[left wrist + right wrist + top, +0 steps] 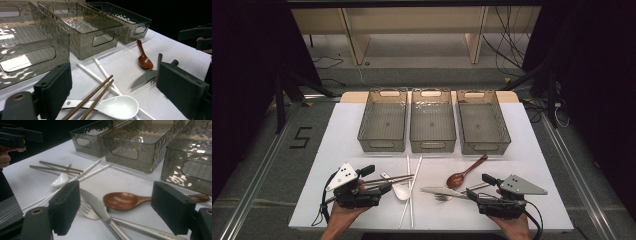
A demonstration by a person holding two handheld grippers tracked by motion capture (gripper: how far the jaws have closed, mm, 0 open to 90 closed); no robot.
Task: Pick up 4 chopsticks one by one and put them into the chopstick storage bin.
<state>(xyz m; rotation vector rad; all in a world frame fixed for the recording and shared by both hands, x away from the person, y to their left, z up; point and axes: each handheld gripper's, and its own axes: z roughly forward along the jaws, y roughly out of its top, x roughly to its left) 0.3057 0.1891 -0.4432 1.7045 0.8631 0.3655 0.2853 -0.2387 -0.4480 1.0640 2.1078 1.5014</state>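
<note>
My left gripper (371, 181) and right gripper (478, 188): black bodies, black block jaws, grey three-cornered plates, trailing black cables.

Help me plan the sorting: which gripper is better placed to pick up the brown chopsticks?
Left. The left gripper is open beside the brown chopsticks, which lie between its jaws in its own view. The right gripper faces the knife and wooden spoon.

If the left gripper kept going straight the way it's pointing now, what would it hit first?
Most likely the brown chopsticks, which lie between the open jaws of the left gripper, crossing the white spoon. Depth is hard to judge, so the spoon could be touched almost at once.
</note>
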